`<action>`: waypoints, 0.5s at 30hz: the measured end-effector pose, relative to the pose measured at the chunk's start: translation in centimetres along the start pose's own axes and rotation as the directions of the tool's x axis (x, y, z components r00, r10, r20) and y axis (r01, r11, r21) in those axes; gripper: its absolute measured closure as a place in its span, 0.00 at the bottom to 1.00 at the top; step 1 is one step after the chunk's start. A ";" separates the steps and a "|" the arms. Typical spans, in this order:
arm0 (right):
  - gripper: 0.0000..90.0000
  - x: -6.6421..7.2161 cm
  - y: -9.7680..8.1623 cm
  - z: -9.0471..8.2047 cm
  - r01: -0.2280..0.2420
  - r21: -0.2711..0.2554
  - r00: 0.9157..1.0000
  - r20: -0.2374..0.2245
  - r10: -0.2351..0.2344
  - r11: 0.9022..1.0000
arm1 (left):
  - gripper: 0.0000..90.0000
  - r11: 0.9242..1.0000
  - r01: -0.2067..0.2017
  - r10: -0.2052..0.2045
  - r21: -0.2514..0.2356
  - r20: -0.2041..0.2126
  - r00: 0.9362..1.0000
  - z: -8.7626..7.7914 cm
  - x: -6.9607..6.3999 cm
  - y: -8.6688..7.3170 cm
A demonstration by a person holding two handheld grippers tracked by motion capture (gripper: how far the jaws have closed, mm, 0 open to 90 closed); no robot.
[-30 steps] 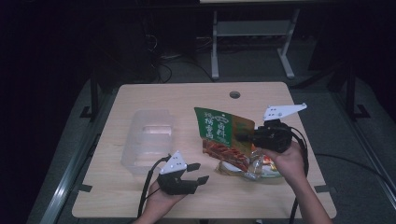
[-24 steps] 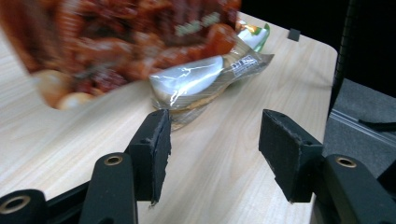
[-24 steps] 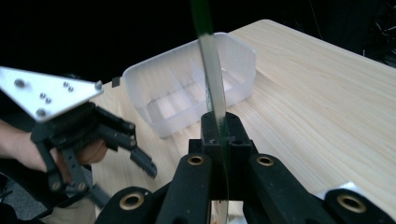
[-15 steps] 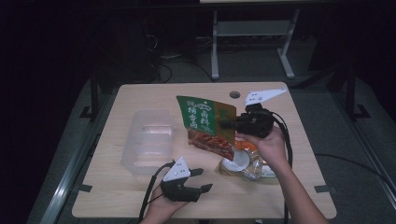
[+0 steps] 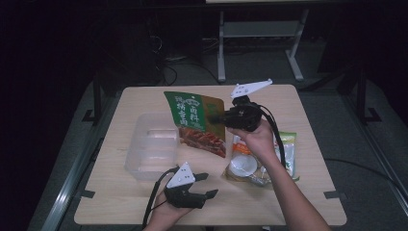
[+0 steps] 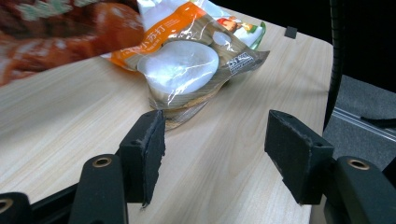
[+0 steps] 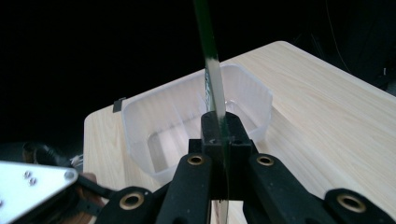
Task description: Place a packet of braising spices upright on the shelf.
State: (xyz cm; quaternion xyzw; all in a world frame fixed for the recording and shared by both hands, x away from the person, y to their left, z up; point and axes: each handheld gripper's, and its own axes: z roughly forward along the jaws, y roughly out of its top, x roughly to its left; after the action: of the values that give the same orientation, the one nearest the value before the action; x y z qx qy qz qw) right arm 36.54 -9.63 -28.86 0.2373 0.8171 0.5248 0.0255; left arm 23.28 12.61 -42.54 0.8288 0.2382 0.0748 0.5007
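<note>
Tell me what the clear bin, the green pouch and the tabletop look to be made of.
Clear rectangular bin: looks like translucent, slightly frosted plastic; the table's grain shows through its walls. Green printed snack pouch, pinched in the right gripper: thin glossy film, probably plastic; edge-on it is nearly flat. Light rectangular tabletop: pale wood grain, matte, perhaps laminate.

One clear plastic tub (image 5: 150,150), one green seasoning pouch (image 5: 195,122), two snack packets (image 5: 260,161) and two grippers (image 5: 192,190).
</note>
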 end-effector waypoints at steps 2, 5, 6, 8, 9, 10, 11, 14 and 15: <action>1.00 -0.1 0.4 0.5 0.006 0.003 1.000 -0.004 -0.006 1.000 | 0.41 1.000 0.002 -0.002 0.000 0.000 1.000 0.0 0.0 0.0; 1.00 -0.2 1.0 1.3 0.006 0.005 1.000 -0.012 -0.006 1.000 | 0.41 1.000 0.003 -0.003 -0.006 -0.005 1.000 -0.1 0.1 0.0; 1.00 -0.2 1.2 1.5 0.006 0.007 1.000 -0.012 -0.006 1.000 | 0.41 1.000 0.003 -0.003 -0.005 -0.005 1.000 -0.1 0.1 0.0; 1.00 -0.3 1.5 2.0 0.010 0.005 1.000 -0.016 -0.010 1.000 | 0.41 1.000 0.006 -0.006 -0.010 -0.011 1.000 -0.2 0.2 -0.1; 1.00 -0.3 1.5 2.0 0.010 0.005 1.000 -0.016 -0.010 1.000 | 0.41 1.000 0.006 -0.006 -0.010 -0.011 1.000 -0.2 0.2 -0.1; 1.00 -0.3 1.9 2.4 0.011 0.007 1.000 -0.019 -0.011 1.000 | 0.41 1.000 0.006 -0.006 -0.009 -0.014 1.000 -0.3 0.3 -0.1; 1.00 -0.3 2.1 2.6 0.016 0.004 1.000 -0.019 -0.016 1.000 | 0.41 1.000 0.006 -0.006 -0.009 -0.014 1.000 -0.3 0.3 -0.1; 1.00 -0.3 2.7 3.1 0.021 0.002 0.999 -0.027 -0.021 1.000 | 0.41 1.000 0.004 -0.004 -0.006 -0.018 1.000 -0.4 0.4 -0.1; 1.00 -0.3 2.9 3.3 0.024 0.002 0.999 -0.029 -0.024 1.000 | 0.41 1.000 0.006 -0.007 -0.014 -0.019 1.000 -0.4 0.3 -0.1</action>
State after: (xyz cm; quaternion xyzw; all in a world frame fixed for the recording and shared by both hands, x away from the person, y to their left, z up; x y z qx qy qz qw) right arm 38.78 -5.97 -27.87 0.2201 0.8207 0.5269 0.0198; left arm 23.39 13.15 -42.48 0.8238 0.2452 0.0828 0.5043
